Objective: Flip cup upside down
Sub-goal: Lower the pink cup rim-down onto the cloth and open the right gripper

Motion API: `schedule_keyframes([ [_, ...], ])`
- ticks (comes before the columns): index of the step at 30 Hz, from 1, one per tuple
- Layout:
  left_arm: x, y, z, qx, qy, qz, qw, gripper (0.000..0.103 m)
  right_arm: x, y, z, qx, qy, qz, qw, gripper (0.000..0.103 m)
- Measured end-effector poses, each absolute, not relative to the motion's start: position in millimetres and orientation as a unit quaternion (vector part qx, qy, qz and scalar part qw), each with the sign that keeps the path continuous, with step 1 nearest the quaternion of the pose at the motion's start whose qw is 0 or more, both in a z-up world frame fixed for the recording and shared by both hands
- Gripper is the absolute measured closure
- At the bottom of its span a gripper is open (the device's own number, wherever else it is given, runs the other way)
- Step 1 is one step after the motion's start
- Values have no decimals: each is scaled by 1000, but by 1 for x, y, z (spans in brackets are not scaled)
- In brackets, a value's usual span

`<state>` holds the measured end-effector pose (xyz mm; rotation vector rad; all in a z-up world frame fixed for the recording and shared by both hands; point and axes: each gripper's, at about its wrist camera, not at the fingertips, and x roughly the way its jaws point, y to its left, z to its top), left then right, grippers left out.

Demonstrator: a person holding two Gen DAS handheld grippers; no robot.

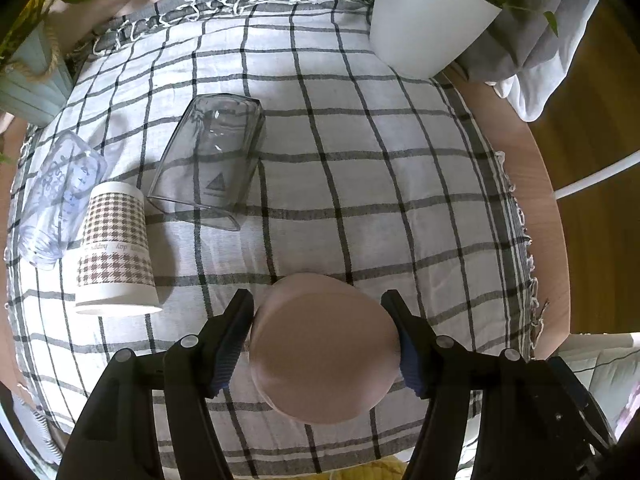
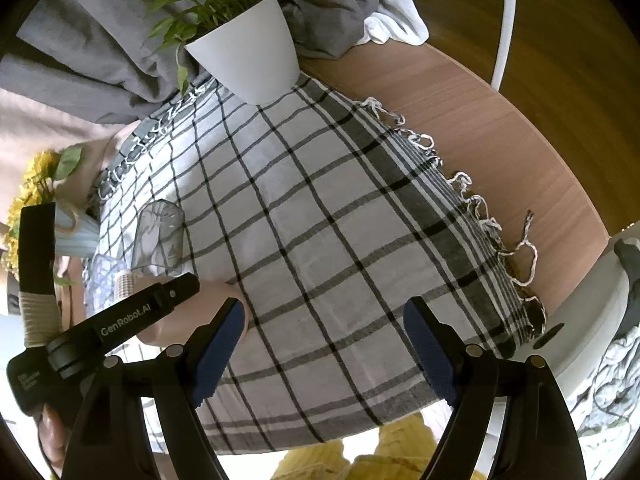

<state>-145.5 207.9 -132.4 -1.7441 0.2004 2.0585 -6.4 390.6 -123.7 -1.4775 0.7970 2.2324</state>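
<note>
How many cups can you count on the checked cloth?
4: pink cup in the left gripper; houndstooth paper cup, clear glass and patterned clear cup at left. None seem hidden.

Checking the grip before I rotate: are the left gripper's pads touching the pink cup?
Touching. In the left wrist view both blue pads of the left gripper press against the sides of the pink cup, no gap visible.
</note>
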Motion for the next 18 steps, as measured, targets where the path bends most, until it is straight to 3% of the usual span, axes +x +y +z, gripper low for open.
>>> schedule_keyframes([
  [2, -145, 206, -131, -627, 66, 746, 216, 29, -6, 390, -122, -520, 279, 788, 176, 21],
  [3, -145, 204, -129, -624, 62, 749, 214, 19, -6, 390, -120, -519, 276, 790, 177, 21],
  [7, -140, 193, -107, -590, 56, 780, 200, 9, -4, 385, -109, -510, 256, 800, 186, 21],
  [18, -101, 124, -31, -455, 59, 878, 135, 0, 15, 347, -46, -439, 184, 863, 169, 14],
])
